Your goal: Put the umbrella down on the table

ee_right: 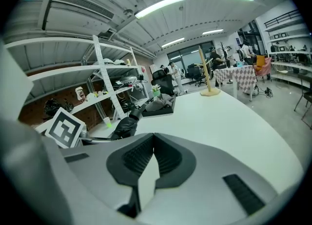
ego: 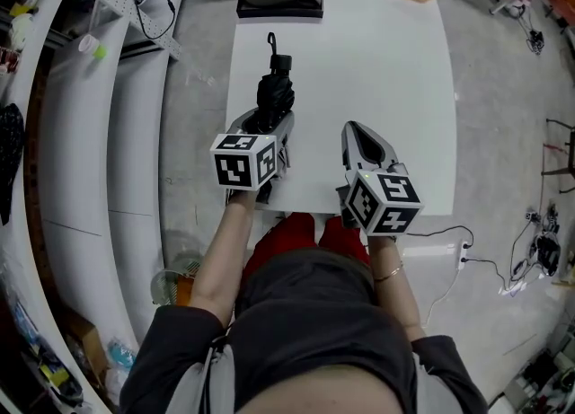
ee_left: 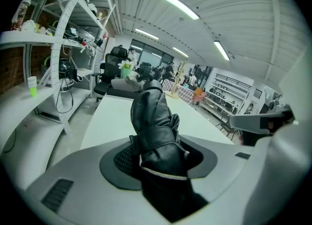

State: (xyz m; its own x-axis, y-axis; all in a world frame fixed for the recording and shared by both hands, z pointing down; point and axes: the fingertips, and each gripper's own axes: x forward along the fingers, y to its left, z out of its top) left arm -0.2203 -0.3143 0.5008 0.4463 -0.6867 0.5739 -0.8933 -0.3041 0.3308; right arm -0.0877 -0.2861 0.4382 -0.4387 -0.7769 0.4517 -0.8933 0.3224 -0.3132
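Black folded umbrella clamped in left claw, along worktop left edge, strap end toward far edge. Left forearm stretched forward, claw angled down. Right claw clenched, empty, at near edge.

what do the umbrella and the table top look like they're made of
The umbrella: black synthetic fabric, probably nylon or polyester; it folds into soft creases and carries a dull sheen. The table: smooth matte white top, likely laminate or painted board; the colour is even with no grain showing, so the core stays unclear.
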